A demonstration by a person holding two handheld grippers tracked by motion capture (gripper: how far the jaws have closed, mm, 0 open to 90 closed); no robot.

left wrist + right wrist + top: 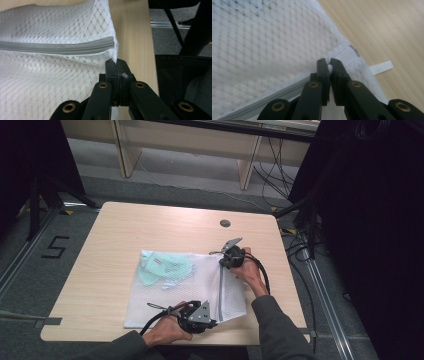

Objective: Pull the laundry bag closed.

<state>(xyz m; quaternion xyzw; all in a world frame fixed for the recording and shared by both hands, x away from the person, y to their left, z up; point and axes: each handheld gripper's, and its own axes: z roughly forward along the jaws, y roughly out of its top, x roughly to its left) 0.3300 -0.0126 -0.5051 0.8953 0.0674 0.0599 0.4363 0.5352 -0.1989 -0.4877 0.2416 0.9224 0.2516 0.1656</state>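
With the left gripper (210, 322) clenched on the mesh laundry bag (170, 300) at its 5 o'clock corner and the right gripper (226, 261) pinching near the zipper (220, 287) end at 1 o'clock, the bag lies mid-surface, and a pull apart could slip thin fabric from the jaws.

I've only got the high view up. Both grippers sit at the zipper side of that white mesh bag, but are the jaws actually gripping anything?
Observer: Yes. In the left gripper view, the left gripper is shut on the mesh bag, pinching its corner just below the end of the grey zipper.
Operator: And the right one?
Observer: The right gripper has its jaws nearly closed on a small white piece at the bag's edge, beside the zipper's far end.
Operator: Anything near it?
Observer: A white tag sticks out from the bag onto the table.
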